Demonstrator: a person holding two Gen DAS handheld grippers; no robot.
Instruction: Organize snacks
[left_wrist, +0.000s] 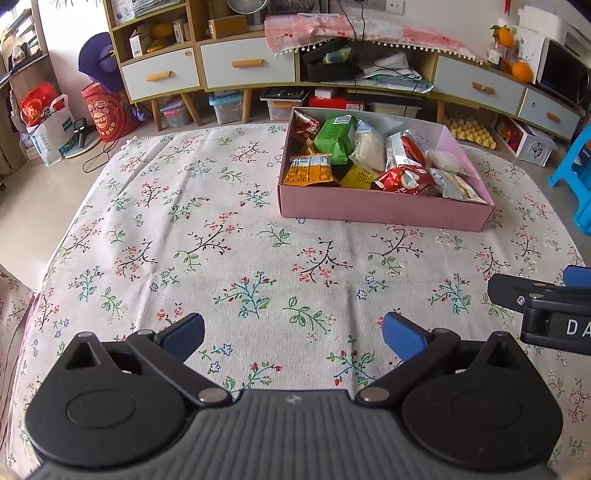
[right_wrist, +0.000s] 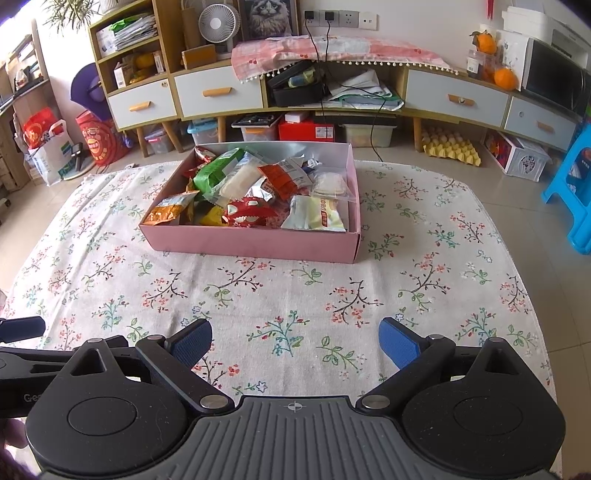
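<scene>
On the far half of the desk (right_wrist: 295, 295) sits a shallow pink box (right_wrist: 255, 245), its lid off, packed with snacks: a green packet (right_wrist: 214, 171) leaning toward the back left, an orange packet (right_wrist: 168, 210) at the near left corner, a red-and-white wrapper (right_wrist: 249, 212) by the near wall, a pale packet (right_wrist: 319, 218) at the near right, and a clear bag (right_wrist: 332, 184) behind that one. Several packets lie over one another, tilted against their neighbours. A floral cloth (left_wrist: 221, 258) covers the desk, and its near half is bare. Both tongs hover over that bare part, well apart from the box. The left tongs (left_wrist: 293, 332) are spread wide with nothing between the blue pads (left_wrist: 402, 334); the right tongs (right_wrist: 295, 341) are likewise wide apart and hold nothing. In the left wrist view a part of the right tongs shows at the right edge, just beside the left ones. Behind the desk a low cabinet (right_wrist: 458, 98) with white drawers runs along the wall, with a fan (right_wrist: 218, 23) on top, oranges (right_wrist: 505, 78) at its right end, and an egg tray (right_wrist: 451, 147) on the floor beneath.
</scene>
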